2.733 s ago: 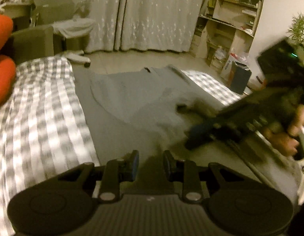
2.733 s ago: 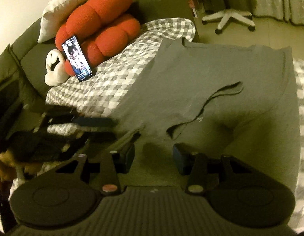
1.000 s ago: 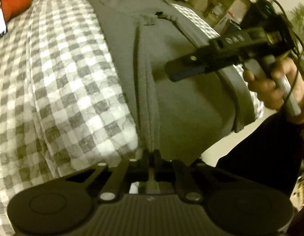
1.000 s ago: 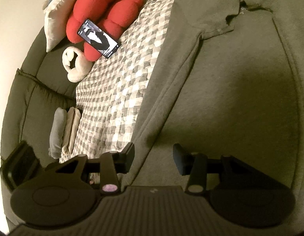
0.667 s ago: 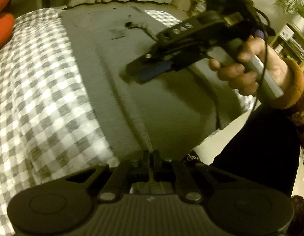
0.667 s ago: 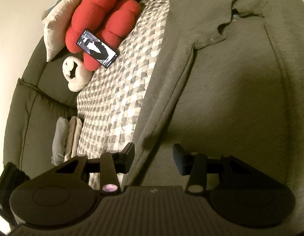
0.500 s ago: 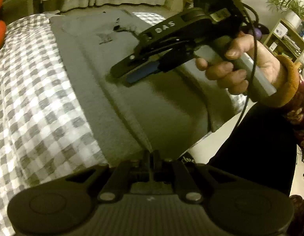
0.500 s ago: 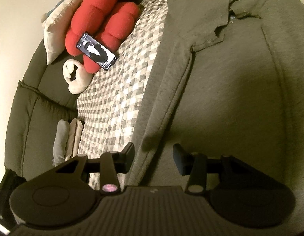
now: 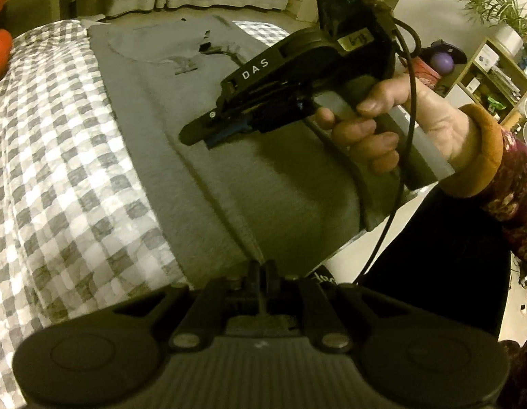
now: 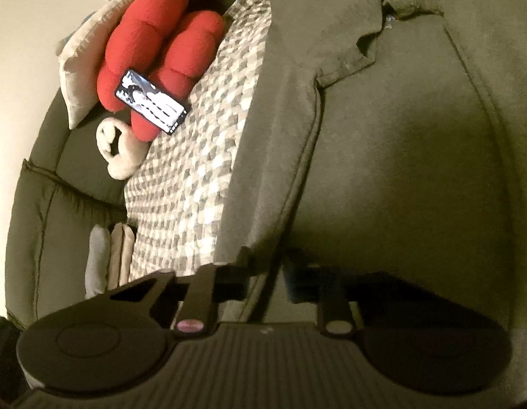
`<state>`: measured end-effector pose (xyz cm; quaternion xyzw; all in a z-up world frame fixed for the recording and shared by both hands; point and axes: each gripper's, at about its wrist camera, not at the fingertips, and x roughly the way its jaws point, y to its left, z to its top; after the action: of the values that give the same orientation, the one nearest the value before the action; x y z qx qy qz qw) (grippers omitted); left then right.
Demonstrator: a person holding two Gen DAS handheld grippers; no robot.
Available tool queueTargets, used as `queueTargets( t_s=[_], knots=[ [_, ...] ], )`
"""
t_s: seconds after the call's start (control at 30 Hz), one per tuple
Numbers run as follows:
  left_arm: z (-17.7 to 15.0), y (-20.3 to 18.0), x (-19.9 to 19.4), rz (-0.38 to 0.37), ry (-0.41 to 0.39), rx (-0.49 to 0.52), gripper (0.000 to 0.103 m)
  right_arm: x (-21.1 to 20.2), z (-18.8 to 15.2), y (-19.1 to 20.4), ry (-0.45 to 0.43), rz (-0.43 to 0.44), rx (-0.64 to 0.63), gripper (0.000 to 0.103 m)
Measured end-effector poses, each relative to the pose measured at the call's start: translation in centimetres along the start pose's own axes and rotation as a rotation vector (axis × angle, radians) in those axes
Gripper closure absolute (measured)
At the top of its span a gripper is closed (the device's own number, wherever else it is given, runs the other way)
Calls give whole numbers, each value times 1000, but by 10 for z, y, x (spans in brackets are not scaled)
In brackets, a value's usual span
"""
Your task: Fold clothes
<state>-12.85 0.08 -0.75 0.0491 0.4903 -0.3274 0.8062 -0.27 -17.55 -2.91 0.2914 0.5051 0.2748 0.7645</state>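
A grey shirt [image 9: 263, 187] lies spread on the checked cover [image 9: 59, 170] of a sofa, its side folded inward along a long crease. My left gripper [image 9: 262, 269] is shut on the shirt's near hem at the end of that crease. A hand [image 9: 382, 119] holds my right gripper [image 9: 195, 139] low over the crease farther up. In the right wrist view the right gripper [image 10: 267, 269] has its jaws partly drawn in, still apart, with the folded edge of the shirt [image 10: 400, 170] between them. The collar lies at the top of that view.
A red cushion [image 10: 154, 51] with a phone [image 10: 151, 107] propped on it rests at the sofa's far end on the checked cover [image 10: 202, 156]. Folded cloths [image 10: 106, 255] lean by the sofa back. Shelves [image 9: 495, 68] and a plant [image 9: 495, 3] stand to the right.
The left gripper shut on the hem and stays there. The right gripper moved down along the folded edge, and its fingers have come closer together around the fabric.
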Motion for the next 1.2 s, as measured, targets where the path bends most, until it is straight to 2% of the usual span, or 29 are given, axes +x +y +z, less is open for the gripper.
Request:
queueTargets(
  t_s=[0.03, 0.23, 0.53, 0.77, 0.87, 0.93, 1.03, 1.07, 1.1, 1.13, 1.2],
  knots=[
    [0, 0, -1, 4, 3, -5, 101, 0, 1, 1, -3, -1, -7, 98],
    [-1, 3, -3, 1, 4, -26, 101, -11, 0, 16, -53, -48, -93, 99],
    [9, -14, 2, -40, -7, 4, 101, -24, 5, 19, -56, -80, -157, 99],
    [5, -18, 22, -115, 87, 40, 100, -21, 9, 7, -10, -155, -157, 98],
    [3, -14, 22, -115, 88, 37, 99, -19, 10, 1, 21, -168, -148, 88],
    [4, -9, 19, -115, 79, 22, 99, -18, 10, -2, 38, -174, -141, 88],
    [6, 0, 15, -89, 63, 3, 98, -27, 13, -3, 17, -152, -129, 86],
    [7, 2, 14, -81, 56, -5, 96, -30, 15, -4, 6, -150, -124, 81],
    [10, 5, 13, -73, 43, -15, 95, -32, 17, -5, -7, -149, -119, 66],
    [12, 8, 12, -65, 30, -25, 93, -34, 18, -6, -21, -147, -114, 60],
    [19, 12, 12, -53, 5, -43, 90, -37, 22, -8, -47, -144, -104, 58]
  ],
)
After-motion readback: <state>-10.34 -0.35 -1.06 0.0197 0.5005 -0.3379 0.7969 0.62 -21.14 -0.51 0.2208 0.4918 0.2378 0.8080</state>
